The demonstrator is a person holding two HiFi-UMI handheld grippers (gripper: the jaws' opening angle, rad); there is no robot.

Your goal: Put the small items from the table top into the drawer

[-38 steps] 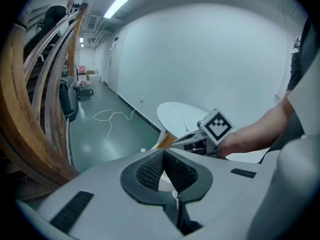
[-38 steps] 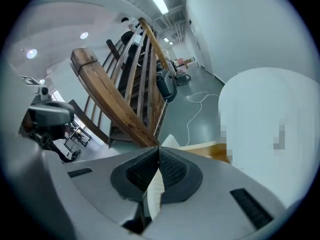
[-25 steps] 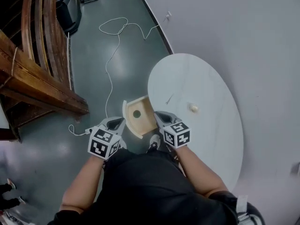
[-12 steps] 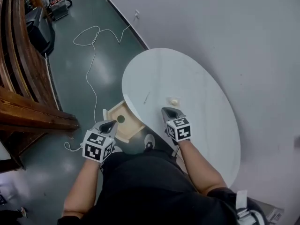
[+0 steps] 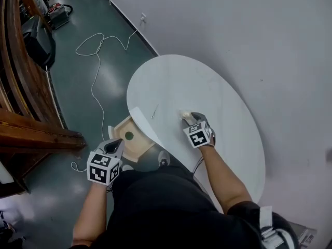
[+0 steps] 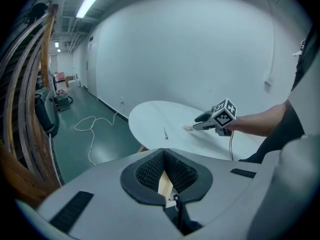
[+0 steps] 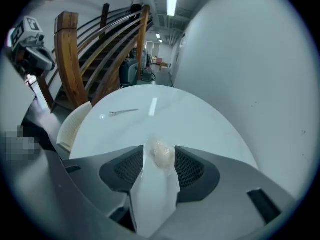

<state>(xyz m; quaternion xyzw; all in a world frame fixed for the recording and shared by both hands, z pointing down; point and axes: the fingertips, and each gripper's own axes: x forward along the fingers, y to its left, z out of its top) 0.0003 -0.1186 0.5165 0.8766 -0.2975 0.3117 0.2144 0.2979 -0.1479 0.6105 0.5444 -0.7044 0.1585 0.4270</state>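
Oval white table [image 5: 228, 123] (floor [image 5: 78, 87] seemingly green)

Table [image 5: 223, 118], centre frame: plain white. Drawer [image 5: 137, 147], at its lower left: pale wood, with a green disc [image 5: 129, 136] inside. Lump [image 7: 161, 153]: cream. Floor [image 5: 78, 92], upper left: dark grey-green, crossed by a white cable [image 5: 93, 87]. Stairs [image 5: 31, 131], left edge: reddish-brown wood. Wall [image 5: 249, 35]: off-white.

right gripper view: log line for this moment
right tongs just opening | pale wrapped item between them, ungripped | item on white table | drawer open
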